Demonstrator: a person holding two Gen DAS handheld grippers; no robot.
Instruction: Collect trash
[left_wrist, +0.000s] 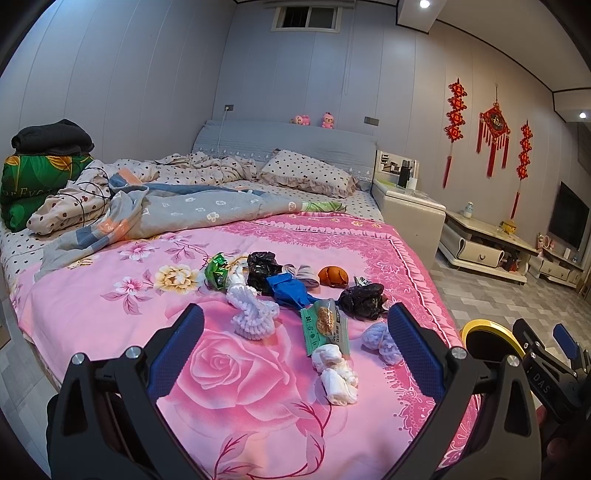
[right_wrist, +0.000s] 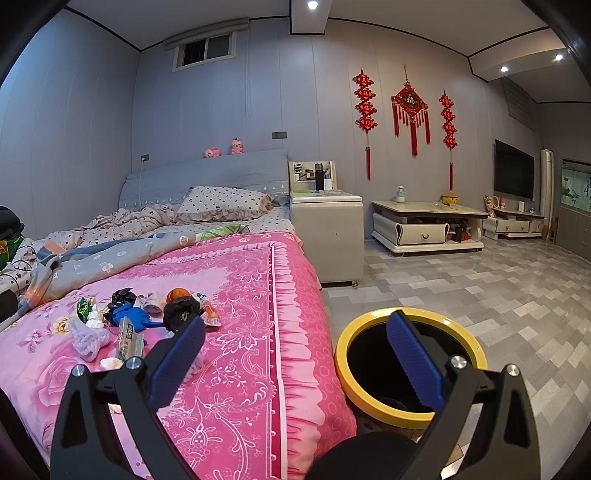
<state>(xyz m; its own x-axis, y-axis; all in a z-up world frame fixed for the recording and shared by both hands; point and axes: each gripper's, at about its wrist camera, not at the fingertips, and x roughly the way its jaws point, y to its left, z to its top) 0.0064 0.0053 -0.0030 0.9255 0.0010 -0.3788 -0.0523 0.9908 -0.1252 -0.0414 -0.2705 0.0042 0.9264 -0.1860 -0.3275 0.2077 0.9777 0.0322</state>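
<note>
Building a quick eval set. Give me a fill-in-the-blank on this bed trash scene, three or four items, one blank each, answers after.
1. The trash lies scattered on a bedspread whose main colour is ____.
2. The bin on the floor beside the bed has a rim coloured ____.
3. The left gripper and the right gripper both have their jaws ____, holding nothing.
4. The round peel-like scrap behind the black bags is coloured ____.

Answers: pink; yellow; open; orange
</note>
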